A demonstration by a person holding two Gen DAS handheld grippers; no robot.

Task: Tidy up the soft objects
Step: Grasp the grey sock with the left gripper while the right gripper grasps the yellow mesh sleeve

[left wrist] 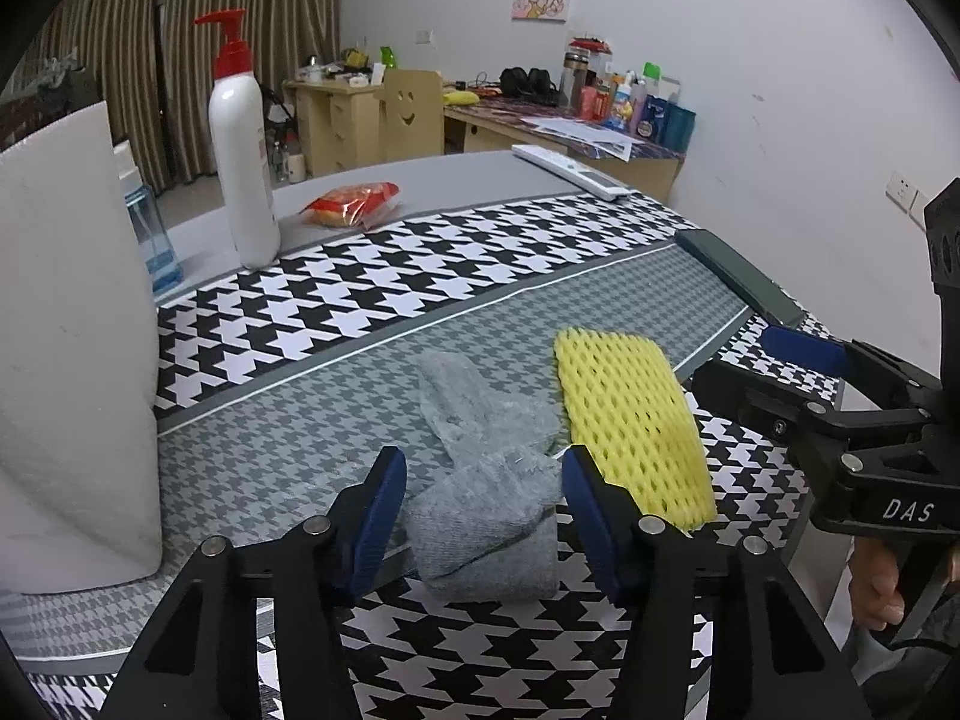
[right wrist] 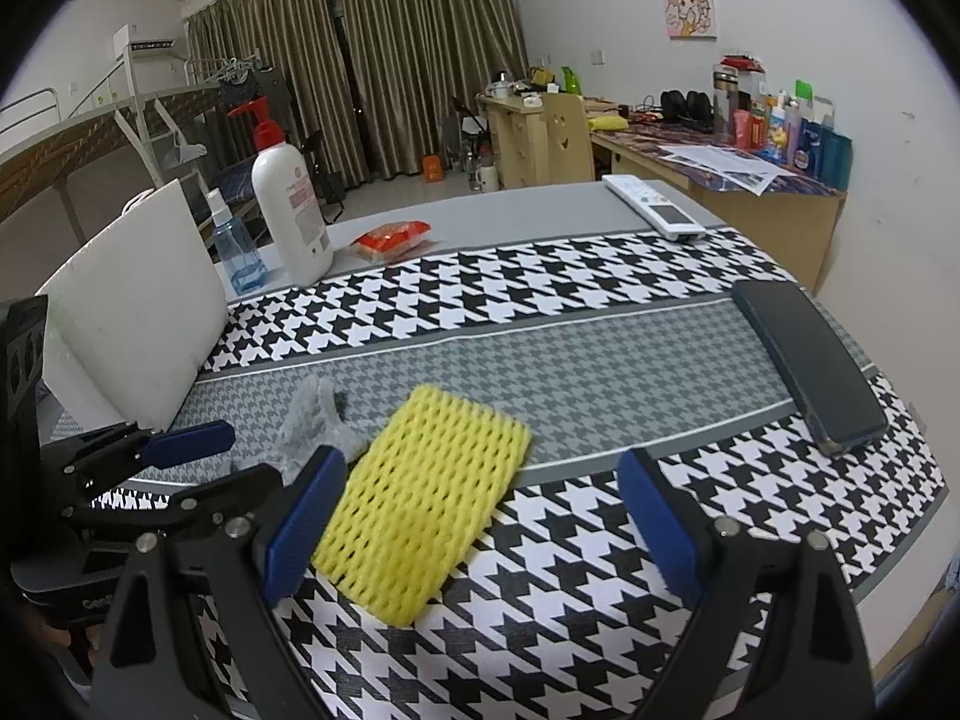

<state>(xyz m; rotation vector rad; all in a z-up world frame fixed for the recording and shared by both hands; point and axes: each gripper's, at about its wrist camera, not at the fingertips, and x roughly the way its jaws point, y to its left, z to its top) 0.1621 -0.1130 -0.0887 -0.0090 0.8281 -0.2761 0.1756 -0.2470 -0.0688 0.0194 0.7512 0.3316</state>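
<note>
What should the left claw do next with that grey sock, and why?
Probably close on it. The left gripper straddles the grey sock, pads not yet pressing, while the right gripper hangs open beside the yellow foam net.

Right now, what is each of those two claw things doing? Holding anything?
Left gripper: open, jaws either side of the grey sock, not pressing it.
Right gripper: open, holding nothing, over the yellow foam net.

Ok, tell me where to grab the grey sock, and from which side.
Take the grey sock at its thick folded near end, coming down from above at the table's near edge. That end lies bunched and raised between the left gripper's fingers, so the pads get bulk; the far part lies flat, close beside the yellow foam net.
</note>
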